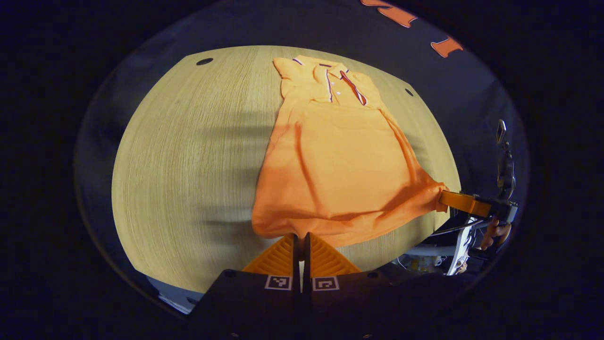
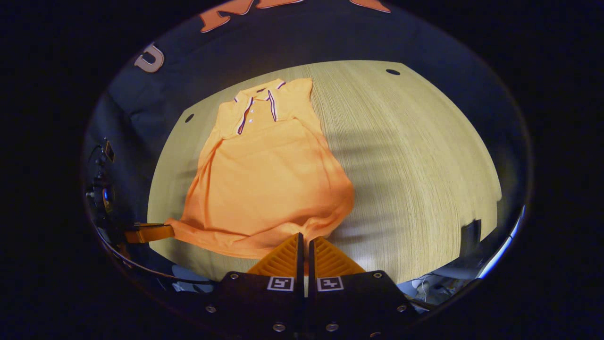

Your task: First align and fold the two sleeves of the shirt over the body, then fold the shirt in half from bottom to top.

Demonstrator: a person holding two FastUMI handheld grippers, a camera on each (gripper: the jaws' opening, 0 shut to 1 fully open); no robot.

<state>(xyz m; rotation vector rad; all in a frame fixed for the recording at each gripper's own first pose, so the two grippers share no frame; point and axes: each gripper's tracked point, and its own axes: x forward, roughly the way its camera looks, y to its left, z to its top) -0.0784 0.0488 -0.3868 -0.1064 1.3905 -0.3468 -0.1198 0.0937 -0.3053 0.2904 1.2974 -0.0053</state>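
Left gripper view: both grippers (image 1: pixel 300 236) (image 2: pixel 304 236) clamping shirt (image 1: pixel 339 160) hem

Likely a recording booth, wooden table (image 1: pixel 188 156), black cloth wall (image 2: pixel 330 42)

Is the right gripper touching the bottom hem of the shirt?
Touching. In the right gripper view the right gripper is closed on the hem of the shirt, and the cloth bunches at its fingertips above the table.
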